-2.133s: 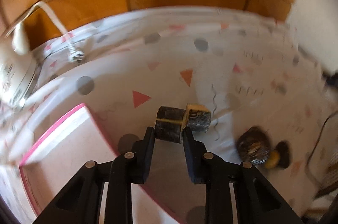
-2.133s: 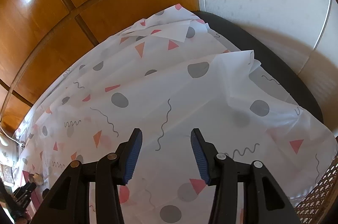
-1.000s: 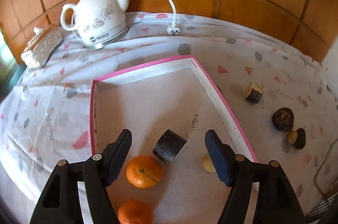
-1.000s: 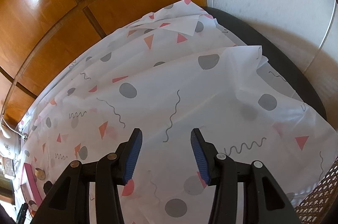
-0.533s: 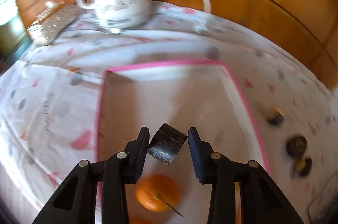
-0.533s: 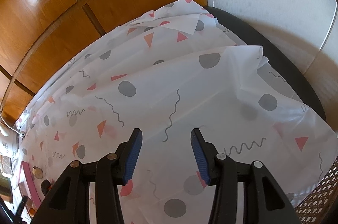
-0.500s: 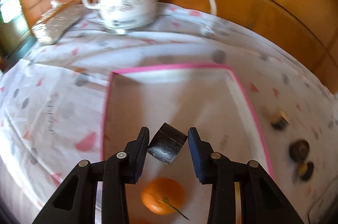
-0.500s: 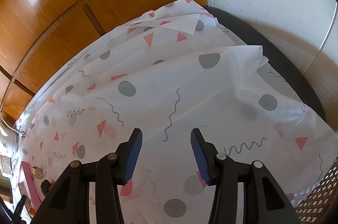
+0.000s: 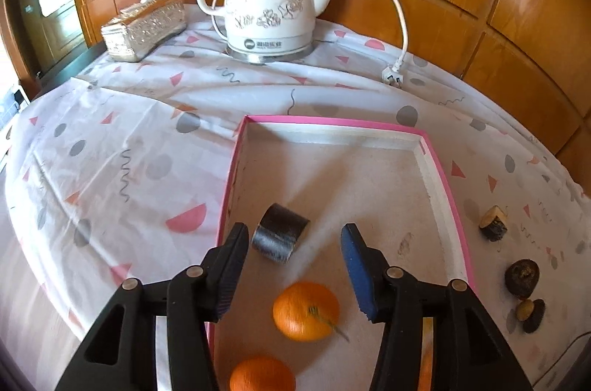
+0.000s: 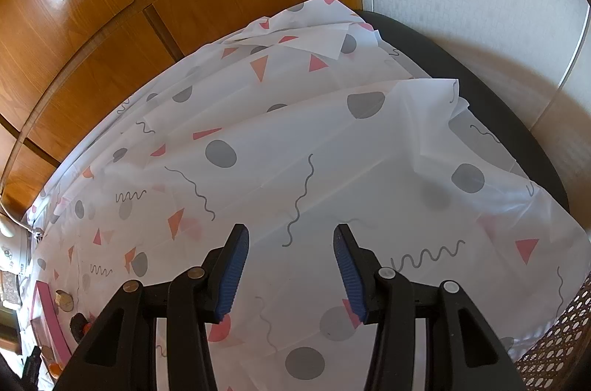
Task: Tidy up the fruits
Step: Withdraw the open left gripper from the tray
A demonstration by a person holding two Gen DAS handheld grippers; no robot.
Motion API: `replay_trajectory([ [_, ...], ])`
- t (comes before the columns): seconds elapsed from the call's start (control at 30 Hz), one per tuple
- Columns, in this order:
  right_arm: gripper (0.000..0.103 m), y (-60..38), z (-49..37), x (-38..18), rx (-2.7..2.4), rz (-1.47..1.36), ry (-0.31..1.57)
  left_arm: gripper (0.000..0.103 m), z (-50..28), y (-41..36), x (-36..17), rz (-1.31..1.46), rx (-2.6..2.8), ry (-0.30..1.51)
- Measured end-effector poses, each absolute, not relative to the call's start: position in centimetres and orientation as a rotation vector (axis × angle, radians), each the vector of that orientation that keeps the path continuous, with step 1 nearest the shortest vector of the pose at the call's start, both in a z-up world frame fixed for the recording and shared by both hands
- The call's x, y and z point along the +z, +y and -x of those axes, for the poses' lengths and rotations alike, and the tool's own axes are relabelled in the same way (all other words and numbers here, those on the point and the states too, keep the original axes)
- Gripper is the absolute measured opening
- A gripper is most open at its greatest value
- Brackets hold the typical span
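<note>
Your left gripper (image 9: 293, 265) has just been opening, jaws apart, letting the dark sugarcane piece (image 9: 280, 237) rest inside the pink-rimmed tray (image 9: 332, 121), just beyond the oranges (image 9: 306, 311), gathering fruit there

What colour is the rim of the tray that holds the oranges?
Pink. The tray has a pink rim and a pale, whitish inside; the left wrist view shows it best.

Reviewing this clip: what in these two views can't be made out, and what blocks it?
- Lower orange, left wrist view: cut off by the bottom edge.
- Tray, same view: near end hidden behind the left gripper.
- Yellowish thing by the right finger: mostly hidden, unidentifiable.
- Dark pieces on the cloth: too small to name.
- Right wrist view: tray corner and nearby fruit tiny at the left edge.
</note>
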State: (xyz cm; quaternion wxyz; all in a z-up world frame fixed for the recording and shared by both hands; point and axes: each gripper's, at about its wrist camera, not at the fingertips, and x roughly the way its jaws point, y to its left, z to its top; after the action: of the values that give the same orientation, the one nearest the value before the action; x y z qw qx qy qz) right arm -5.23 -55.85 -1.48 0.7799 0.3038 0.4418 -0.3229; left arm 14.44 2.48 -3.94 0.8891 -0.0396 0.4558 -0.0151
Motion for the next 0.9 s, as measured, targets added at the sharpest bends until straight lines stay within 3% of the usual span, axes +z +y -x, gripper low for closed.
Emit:
replay_trajectory([
  [0.57, 0.048, -55.5, 5.5, -1.2, -0.688, -0.661, 0.941, 0.073, -6.0, 0.9, -1.4, 0.050, -0.071, 0.846],
  [0.9, 0.048, -55.0, 5.2, -1.2, -0.660, -0.646, 0.948, 0.074, -3.9, 0.6, -1.8, 0.030, -0.068, 0.841],
])
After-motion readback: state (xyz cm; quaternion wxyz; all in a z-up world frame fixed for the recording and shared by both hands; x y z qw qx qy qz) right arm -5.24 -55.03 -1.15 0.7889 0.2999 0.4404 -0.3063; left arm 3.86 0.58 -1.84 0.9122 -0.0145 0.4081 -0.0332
